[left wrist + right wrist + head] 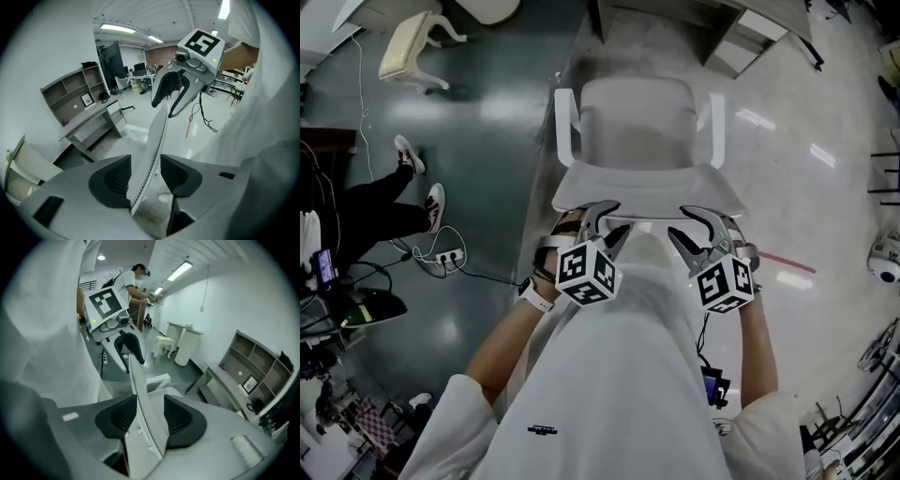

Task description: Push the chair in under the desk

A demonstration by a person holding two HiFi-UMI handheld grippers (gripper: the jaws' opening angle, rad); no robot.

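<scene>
White plastic, the chair [637, 122] is standing on the floor just short of the desk [89, 119], with its seat facing the desk. It is looking light and stiff, likely sliding easily, and the backrest [647, 192] top edge is offering the best hold. The left gripper [609, 223] and right gripper [692, 228] are straddling that edge side by side, jaws spread wide and not pinching it.

Strip lights [117, 29] are glowing above the left gripper [145, 168]; grey shelving [75, 91] is standing to its left. A white stool [164, 344] is standing beyond the right gripper [150, 408].
</scene>
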